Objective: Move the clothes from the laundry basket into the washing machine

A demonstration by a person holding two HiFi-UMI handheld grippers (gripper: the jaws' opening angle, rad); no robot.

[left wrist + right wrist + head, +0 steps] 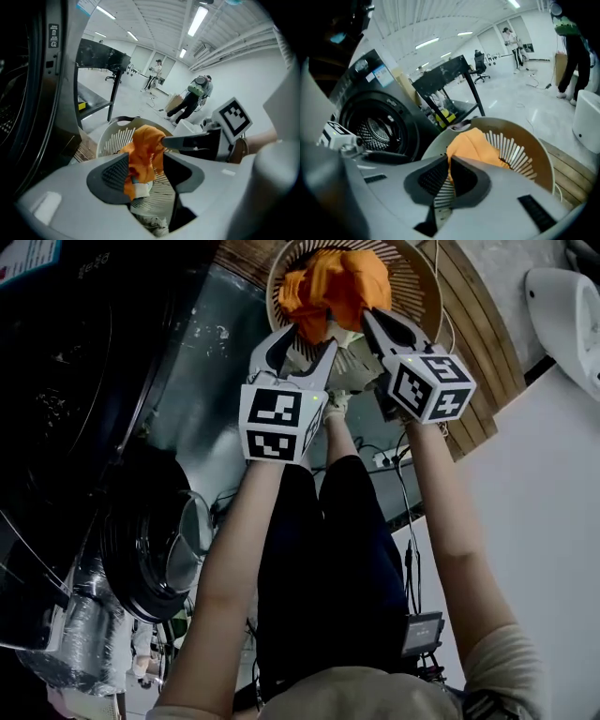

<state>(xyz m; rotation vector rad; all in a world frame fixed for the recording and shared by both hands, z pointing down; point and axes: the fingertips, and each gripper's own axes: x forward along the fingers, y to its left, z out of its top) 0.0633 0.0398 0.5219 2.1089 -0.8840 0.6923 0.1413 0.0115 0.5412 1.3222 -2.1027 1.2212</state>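
Right tool point(449, 164) clamped on the orange cloth point(342, 282), held above the basket point(424, 285); left tool point(146, 161) jaws apart, cloth hanging between them.

- Orange garment point(337, 282): bright orange and crumpled into a loose lump. It hangs from the right tongs point(373, 320), which are pinched on an upper fold. Its lower folds dangle over the inside of the basket.
- Laundry basket point(427, 296): round, pale beige, with slotted walls. It stands upright on wooden planks point(478, 362), just beside the washer.
- Other clothes point(152, 227): pale, rumpled cloth lying low in the basket under the orange piece. Details too small to tell.
- Washing machine point(370, 124): dark front-loader. The round door point(155, 554) is swung open, and the perforated metal drum shows inside.
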